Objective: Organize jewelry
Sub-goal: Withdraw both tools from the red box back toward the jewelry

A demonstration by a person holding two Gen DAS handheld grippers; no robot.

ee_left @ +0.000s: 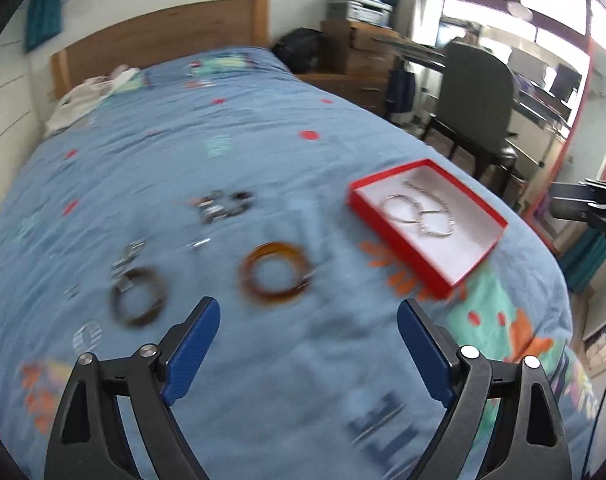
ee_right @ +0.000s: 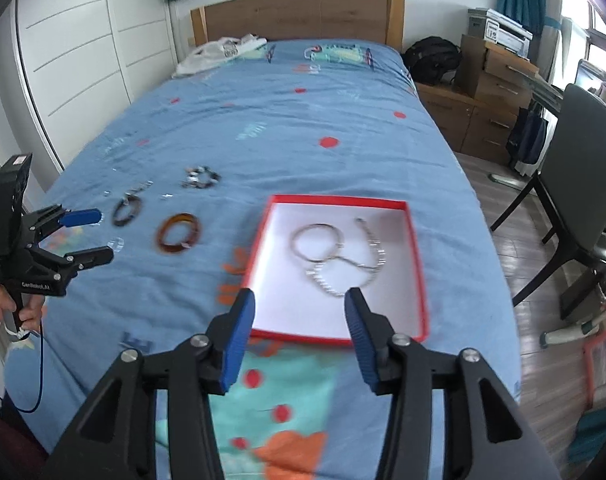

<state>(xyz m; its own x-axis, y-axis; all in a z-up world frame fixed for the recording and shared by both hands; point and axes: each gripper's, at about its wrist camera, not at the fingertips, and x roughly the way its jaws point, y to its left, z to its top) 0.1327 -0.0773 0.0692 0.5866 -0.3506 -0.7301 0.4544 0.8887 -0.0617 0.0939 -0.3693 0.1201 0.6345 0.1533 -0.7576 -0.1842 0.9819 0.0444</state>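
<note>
- Home bedroom: bed with blue patterned cover, wooden headboard at its far end.
- White wardrobe doors left of bed.
- Drawer units, chair right of bed.

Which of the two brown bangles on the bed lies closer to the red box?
The amber bangle, lighter and orange-brown. It lies between the dark bangle and the red box, still out on the blanket.

Left gripper: black plastic frame, blue ribbed finger pads, silver screws, white lettering, blue cable. Right gripper: matching black arms, blue pads, silver pivot screws. Bare-skinned hand.
</note>
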